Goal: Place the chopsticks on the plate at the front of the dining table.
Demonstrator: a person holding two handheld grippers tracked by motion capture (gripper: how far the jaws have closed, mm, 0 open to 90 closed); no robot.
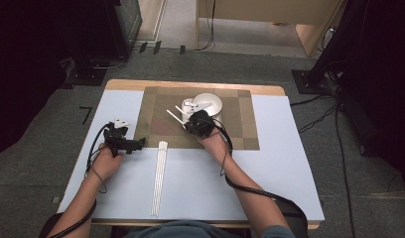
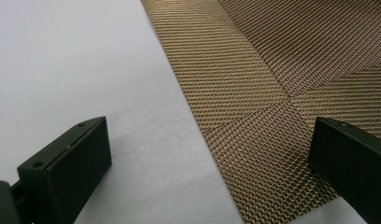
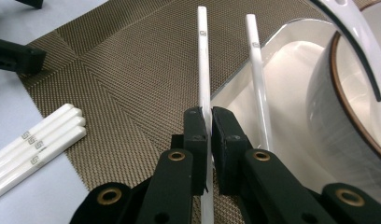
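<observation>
The white chopstick [image 3: 203, 70] clamped between the right gripper's [image 3: 210, 135] jaws looks light, stiff and glossy, so it may swivel or slip if gripped far from its middle; a second chopstick [image 3: 258, 79] lies just to its right, resting on the white tray [image 3: 254, 93] beside the bowl [image 1: 209, 102]. Open woven placemat [image 3: 132, 79] lies left of the gripper, with spare chopsticks [image 3: 34, 149] further left, while the left gripper [image 1: 122, 141] rests with its jaws wide apart at the mat's edge.

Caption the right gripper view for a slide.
Right tongs clamp one white chopstick over the woven placemat, a second chopstick alongside.
</observation>
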